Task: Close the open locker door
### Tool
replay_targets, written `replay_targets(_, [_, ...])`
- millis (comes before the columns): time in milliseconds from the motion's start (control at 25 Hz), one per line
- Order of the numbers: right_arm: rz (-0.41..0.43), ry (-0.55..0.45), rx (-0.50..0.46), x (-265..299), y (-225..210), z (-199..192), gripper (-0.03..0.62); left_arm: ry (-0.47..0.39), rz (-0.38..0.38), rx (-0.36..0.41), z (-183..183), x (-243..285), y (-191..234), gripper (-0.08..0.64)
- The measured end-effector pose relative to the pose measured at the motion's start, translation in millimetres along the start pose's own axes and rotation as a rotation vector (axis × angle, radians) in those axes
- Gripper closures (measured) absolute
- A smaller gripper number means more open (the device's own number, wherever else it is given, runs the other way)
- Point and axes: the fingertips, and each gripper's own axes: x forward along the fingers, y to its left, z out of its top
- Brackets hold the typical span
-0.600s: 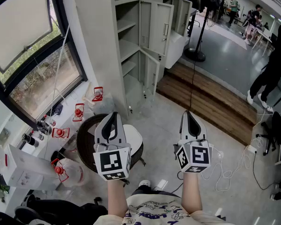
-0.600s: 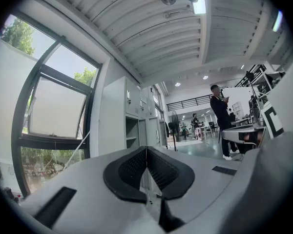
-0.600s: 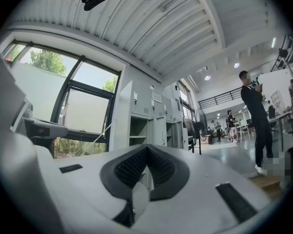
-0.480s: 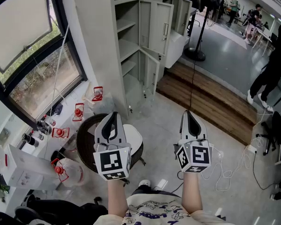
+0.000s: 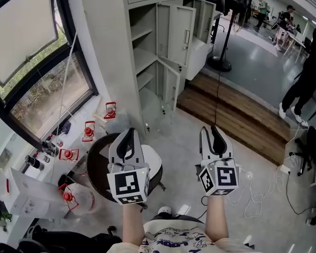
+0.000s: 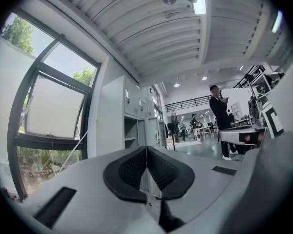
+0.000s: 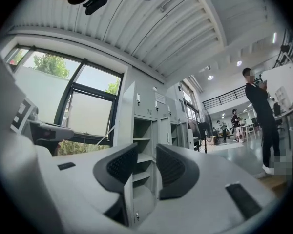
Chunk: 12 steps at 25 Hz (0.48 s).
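A tall grey locker bank (image 5: 147, 41) stands ahead by the window. Its upper door (image 5: 180, 28) and lower door (image 5: 172, 83) both hang open, showing bare shelves. My left gripper (image 5: 129, 133) is held low in front of me, well short of the lockers, with its jaws shut and nothing in them (image 6: 146, 149). My right gripper (image 5: 213, 132) is level beside it, also far from the doors. Its jaws stand open with a clear gap (image 7: 146, 147), through which the open locker (image 7: 142, 172) and the lower door (image 7: 128, 199) show.
A round stool (image 5: 97, 165) stands just below the left gripper. Red-and-white items (image 5: 88, 129) lie along the window wall. A fan stand (image 5: 221, 62) and a wooden step (image 5: 237, 115) lie right of the lockers. A white cable (image 5: 263, 196) trails on the floor; a person (image 5: 310, 73) stands far right.
The right gripper's jaws have parted from a single point into two separate fingers. Both grippers sit slightly lower in the head view.
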Motion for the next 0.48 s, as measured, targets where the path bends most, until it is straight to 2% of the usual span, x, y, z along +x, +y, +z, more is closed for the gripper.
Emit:
replay_targets(120, [0.017, -0.005, -0.003, 6.0, 7.2, 0.4, 0.471, -0.007, -0.015, -0.004, 0.0, 4.8, 1.8, 0.555])
replay_targets(160, [0.024, -0.002, -0.003, 7.9, 9.8, -0.6, 0.44, -0.008, -0.019, -0.002, -0.4, 5.9, 2.3, 0.555])
replay_targets(200, [0.031, 0.0, -0.001, 9.6, 12.1, -2.0, 0.376, -0.009, -0.022, 0.0, -1.2, 6.9, 3.0, 0.555])
replay_targets(480, [0.02, 0.017, 0.013, 23.7, 12.7, -12.7, 0.374, 0.011, -0.026, -0.008, -13.0, 21.0, 11.3, 0.555])
